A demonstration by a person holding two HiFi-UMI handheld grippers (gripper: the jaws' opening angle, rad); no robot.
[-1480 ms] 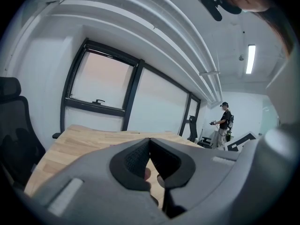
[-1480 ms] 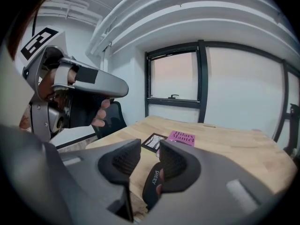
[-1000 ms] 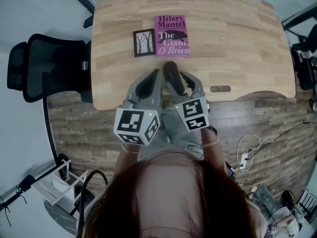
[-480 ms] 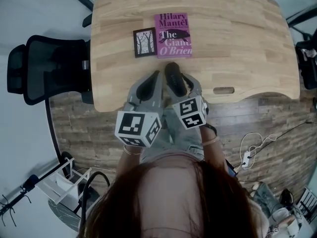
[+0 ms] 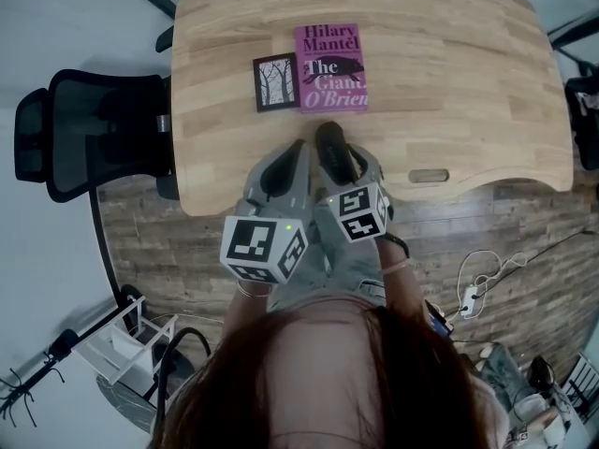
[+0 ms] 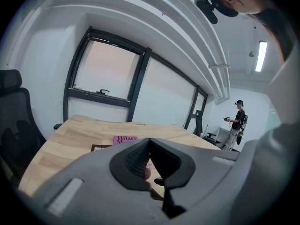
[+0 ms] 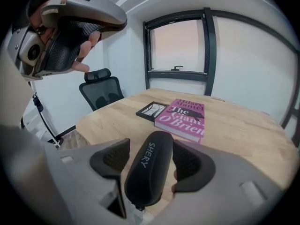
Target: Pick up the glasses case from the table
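Note:
The black glasses case [image 5: 333, 151] [image 7: 149, 172] lies lengthwise between the jaws of my right gripper [image 5: 339, 159] [image 7: 151, 162], low over the wooden table [image 5: 449, 82] near its front edge. Those jaws have just been opening. They stand apart, with a gap showing beside the case on the left. My left gripper [image 5: 281, 164] [image 6: 149, 146] hovers just left of it, shut with its pads meeting on nothing. It also shows at the upper left of the right gripper view, held by a hand. The underside of the case is hidden.
A pink paperback [image 5: 331, 66] [image 7: 183, 117] and a small dark framed picture [image 5: 275, 81] [image 7: 152, 110] lie just beyond the case. A black office chair [image 5: 84, 129] stands at the table's left. The front edge has a slot [image 5: 428, 175]. A person [image 6: 236, 121] stands far off.
Both grippers have sunk towards the table, the right one more, carrying the case down with it. The right jaws have spread wider around the case.

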